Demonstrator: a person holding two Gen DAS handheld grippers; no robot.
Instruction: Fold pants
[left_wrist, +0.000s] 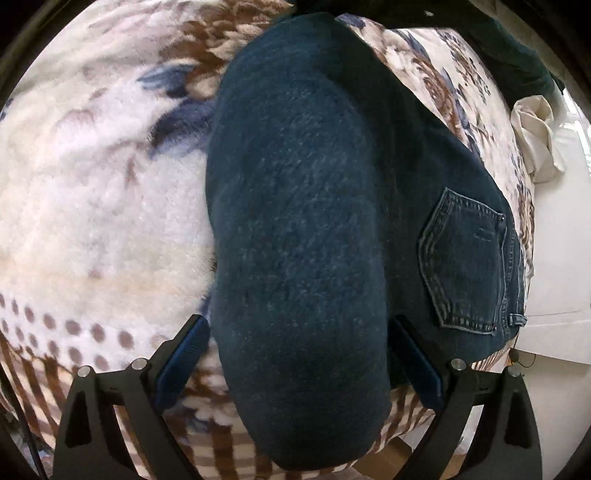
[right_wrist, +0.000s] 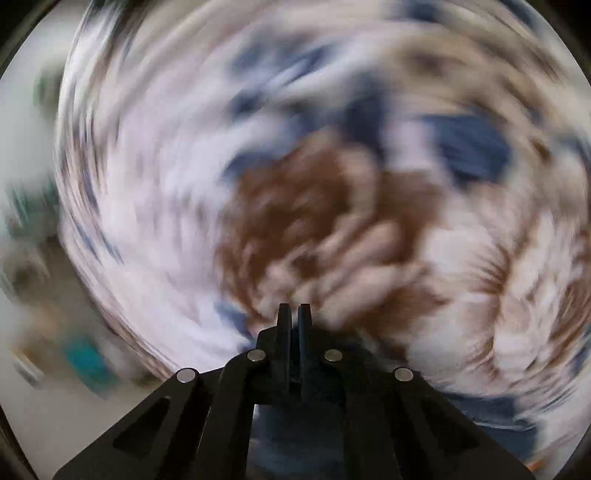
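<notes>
While the right-wrist view is smeared by motion blur, the left-wrist view is sharp and shows one pair of pants (left_wrist: 306, 206), dark blue denim, lying on a plush fleece blanket (left_wrist: 92, 192) printed with brown and blue flowers on cream, with a row of brown dots and brown stripes toward its near edge. One leg, folded or bunched into a thick rounded lobe, has a fuzzy, brushed-looking surface and runs lengthwise from the far edge of the blanket down to its near edge; the seat lies beside it toward the blanket's right edge, where one stitched back pocket (left_wrist: 465, 258) with a pointed bottom shows. One crumpled cream cloth (left_wrist: 535, 140) sits past the blanket's right edge. The left tongs (left_wrist: 299, 354) stand wide, one blue ribbed pad on each side of the rounded leg end, with the fabric between them; whether the pads press on it cannot be told. The right tongs (right_wrist: 294, 314) are drawn fully together with nothing visible between the two black fingers, hovering over the same flowered blanket, whose pattern is too blurred to read in detail.
</notes>
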